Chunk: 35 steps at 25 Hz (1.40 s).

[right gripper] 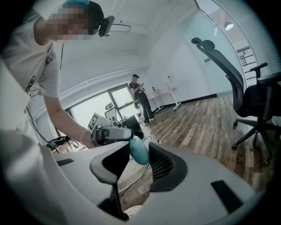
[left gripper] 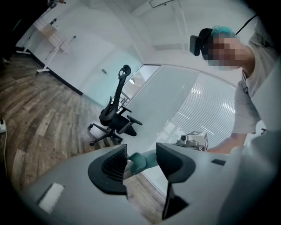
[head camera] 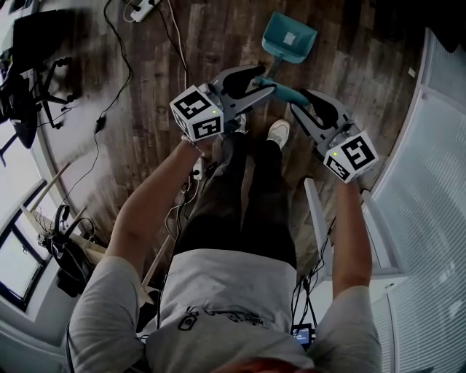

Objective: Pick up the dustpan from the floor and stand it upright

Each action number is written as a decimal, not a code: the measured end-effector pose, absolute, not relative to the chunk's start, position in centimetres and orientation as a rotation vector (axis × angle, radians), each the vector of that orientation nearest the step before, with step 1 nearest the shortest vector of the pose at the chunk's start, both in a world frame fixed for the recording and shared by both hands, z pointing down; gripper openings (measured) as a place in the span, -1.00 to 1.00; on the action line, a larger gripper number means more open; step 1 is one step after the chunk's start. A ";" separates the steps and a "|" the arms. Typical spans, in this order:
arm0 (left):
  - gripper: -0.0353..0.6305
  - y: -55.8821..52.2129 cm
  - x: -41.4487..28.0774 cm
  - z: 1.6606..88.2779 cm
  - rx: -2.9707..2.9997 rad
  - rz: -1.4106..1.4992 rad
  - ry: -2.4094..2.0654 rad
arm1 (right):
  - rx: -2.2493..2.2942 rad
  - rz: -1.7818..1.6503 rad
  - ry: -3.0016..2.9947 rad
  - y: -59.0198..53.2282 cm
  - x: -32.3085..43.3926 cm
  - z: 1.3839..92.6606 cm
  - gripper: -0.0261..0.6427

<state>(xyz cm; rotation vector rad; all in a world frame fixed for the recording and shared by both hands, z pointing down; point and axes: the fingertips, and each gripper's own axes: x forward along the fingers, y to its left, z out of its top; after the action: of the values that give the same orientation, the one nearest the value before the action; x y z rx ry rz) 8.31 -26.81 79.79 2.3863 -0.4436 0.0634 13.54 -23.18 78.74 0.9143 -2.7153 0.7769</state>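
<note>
A teal dustpan (head camera: 290,38) hangs out over the wooden floor in the head view, its pan pointing away from me and its handle (head camera: 285,90) running back toward my hands. My left gripper (head camera: 263,80) is shut on the handle from the left. My right gripper (head camera: 300,108) is shut on the handle's rounded end from the right. In the left gripper view the teal handle (left gripper: 142,161) lies between the dark ribbed pads. The rounded teal end (right gripper: 139,151) fills the gap between the jaws in the right gripper view.
Black cables (head camera: 109,87) and a power strip (head camera: 142,9) lie on the floor to the left. My shoe (head camera: 278,132) is just below the grippers. Blinds and a glass wall (head camera: 437,182) run along the right. An office chair (left gripper: 115,118) and a distant standing person (right gripper: 139,94) are in the room.
</note>
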 end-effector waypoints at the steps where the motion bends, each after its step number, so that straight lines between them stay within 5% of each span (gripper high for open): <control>1: -0.31 -26.7 8.3 79.6 2.385 0.062 -0.444 | 0.916 0.778 -2.717 -23.0 13.5 78.6 -0.58; 24: -0.30 -26.4 7.2 77.5 2.542 0.222 -0.474 | 1.035 0.693 -2.675 -22.7 14.7 75.6 -0.56; 35: -0.30 -26.3 6.3 67.3 2.593 0.204 -0.645 | 1.218 0.503 -2.507 -23.6 16.8 66.5 -0.56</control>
<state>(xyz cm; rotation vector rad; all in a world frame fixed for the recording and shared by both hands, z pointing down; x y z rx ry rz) 6.35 -26.32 67.27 2.5928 -0.6447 0.2040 16.82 -23.58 66.53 1.2182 -2.5072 0.5026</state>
